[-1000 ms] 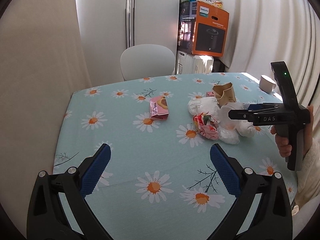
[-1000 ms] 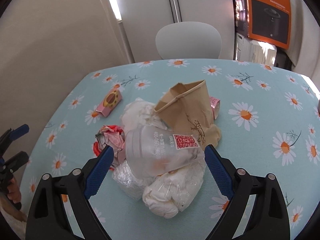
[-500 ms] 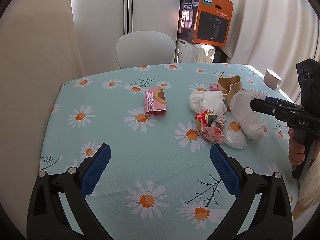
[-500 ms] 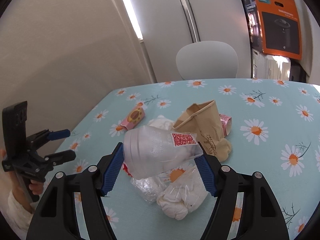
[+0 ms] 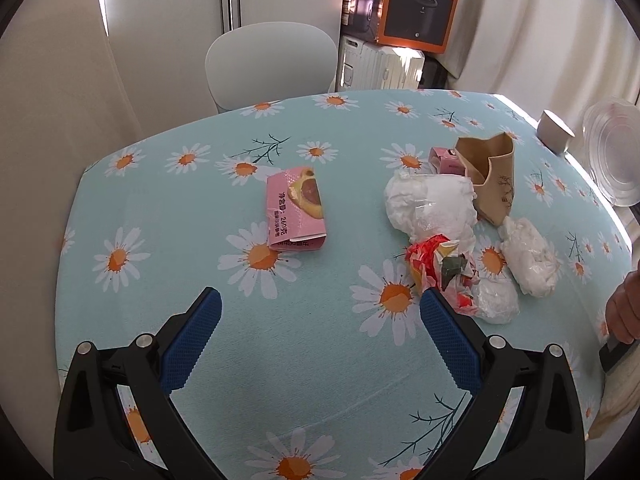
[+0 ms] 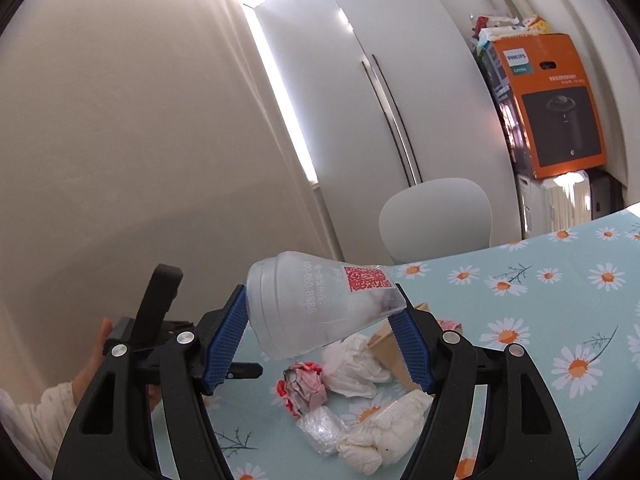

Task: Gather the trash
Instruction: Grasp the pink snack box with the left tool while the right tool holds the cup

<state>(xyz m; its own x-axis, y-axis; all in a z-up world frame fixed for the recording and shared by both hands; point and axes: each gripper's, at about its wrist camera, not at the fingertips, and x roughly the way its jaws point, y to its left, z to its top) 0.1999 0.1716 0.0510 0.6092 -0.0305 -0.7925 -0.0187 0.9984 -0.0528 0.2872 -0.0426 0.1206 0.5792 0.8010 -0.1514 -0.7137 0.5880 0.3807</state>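
Note:
My right gripper is shut on a clear plastic cup with a red QR label, held on its side high above the table; the cup's base shows at the right edge of the left wrist view. My left gripper is open and empty, low over the daisy tablecloth. On the table lie a pink snack box, white crumpled plastic wraps, a red crumpled wrapper, a brown paper bag and a small pink packet.
A white chair stands behind the table. An orange appliance box sits on a white unit at the back right. A small beige cup stands near the table's right edge. A beige wall is on the left.
My right gripper has lifted the clear cup up off the trash pile and tilted upward. My left gripper has moved forward toward the pink box and the pile.

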